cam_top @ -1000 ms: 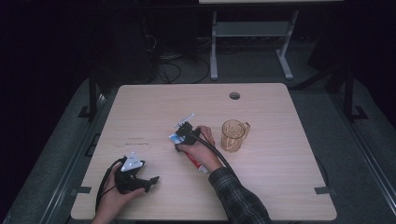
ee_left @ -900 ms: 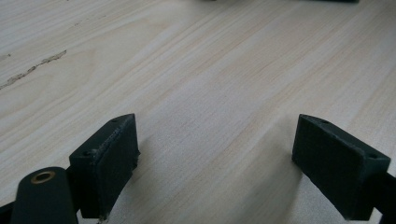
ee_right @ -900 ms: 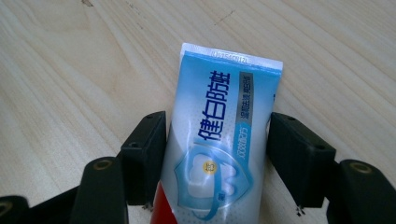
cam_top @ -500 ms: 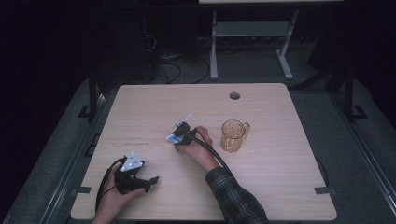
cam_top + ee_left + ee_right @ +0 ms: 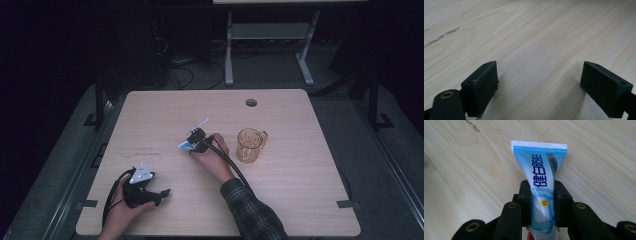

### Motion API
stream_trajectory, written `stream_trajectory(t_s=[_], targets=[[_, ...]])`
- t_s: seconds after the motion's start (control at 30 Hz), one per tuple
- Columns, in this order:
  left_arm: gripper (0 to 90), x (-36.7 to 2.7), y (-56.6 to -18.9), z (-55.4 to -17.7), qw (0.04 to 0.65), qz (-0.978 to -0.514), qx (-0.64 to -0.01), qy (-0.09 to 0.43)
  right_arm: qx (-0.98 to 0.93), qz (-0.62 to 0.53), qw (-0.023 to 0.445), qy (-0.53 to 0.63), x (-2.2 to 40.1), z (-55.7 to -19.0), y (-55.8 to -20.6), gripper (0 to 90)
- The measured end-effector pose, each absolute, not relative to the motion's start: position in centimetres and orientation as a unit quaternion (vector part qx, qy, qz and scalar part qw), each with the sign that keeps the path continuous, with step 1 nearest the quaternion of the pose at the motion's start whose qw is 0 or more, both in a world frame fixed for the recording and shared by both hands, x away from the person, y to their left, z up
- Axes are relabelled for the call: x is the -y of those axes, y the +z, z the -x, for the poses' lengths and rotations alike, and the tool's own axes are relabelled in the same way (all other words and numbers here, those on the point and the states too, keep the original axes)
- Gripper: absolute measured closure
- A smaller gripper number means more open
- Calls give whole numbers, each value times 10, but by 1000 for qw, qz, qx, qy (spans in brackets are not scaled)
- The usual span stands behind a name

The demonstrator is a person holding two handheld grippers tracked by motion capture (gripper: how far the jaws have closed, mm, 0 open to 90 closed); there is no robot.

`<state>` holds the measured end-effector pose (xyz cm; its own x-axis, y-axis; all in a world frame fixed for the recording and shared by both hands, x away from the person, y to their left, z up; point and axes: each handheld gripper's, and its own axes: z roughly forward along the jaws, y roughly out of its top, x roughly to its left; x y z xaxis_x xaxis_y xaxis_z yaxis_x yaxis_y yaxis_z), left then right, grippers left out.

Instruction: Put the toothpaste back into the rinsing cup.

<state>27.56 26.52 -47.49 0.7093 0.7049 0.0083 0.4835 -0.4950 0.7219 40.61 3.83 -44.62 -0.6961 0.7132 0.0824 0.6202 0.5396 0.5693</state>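
A pale wood-grain surface (image 5: 300, 200) with rounded corners has a round cable hole (image 5: 251, 102) near its far edge. Dark grey floor (image 5: 385, 180) surrounds the surface. Beyond the hole stands a light metal frame (image 5: 265, 35), with tangled cables (image 5: 182, 70) left of it. The room behind is dim.

The tube (image 5: 541, 182) is light blue and white with dark blue lettering and a yellow dot. The black tongs (image 5: 541, 202) grip it. The mug (image 5: 248, 145) is amber, the surface (image 5: 300, 200) pale woodgrain, the sleeve (image 5: 252, 215) dark plaid.
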Motion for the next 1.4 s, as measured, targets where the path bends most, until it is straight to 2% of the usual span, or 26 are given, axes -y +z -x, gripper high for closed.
stream_trajectory(t_s=[0.53, 1.07, 1.4], targets=[[136, -265, -475, -276, 361, -851, -349, 152, -855, -378, 72, 348, -26, -397, -429, 727], [137, -265, -475, -276, 362, -851, -348, 153, -821, -370, 61, 432, -6, -385, -397, 736], [136, -265, -475, -276, 362, -850, -349, 153, -800, -358, 69, 477, 10, -379, -376, 735]])
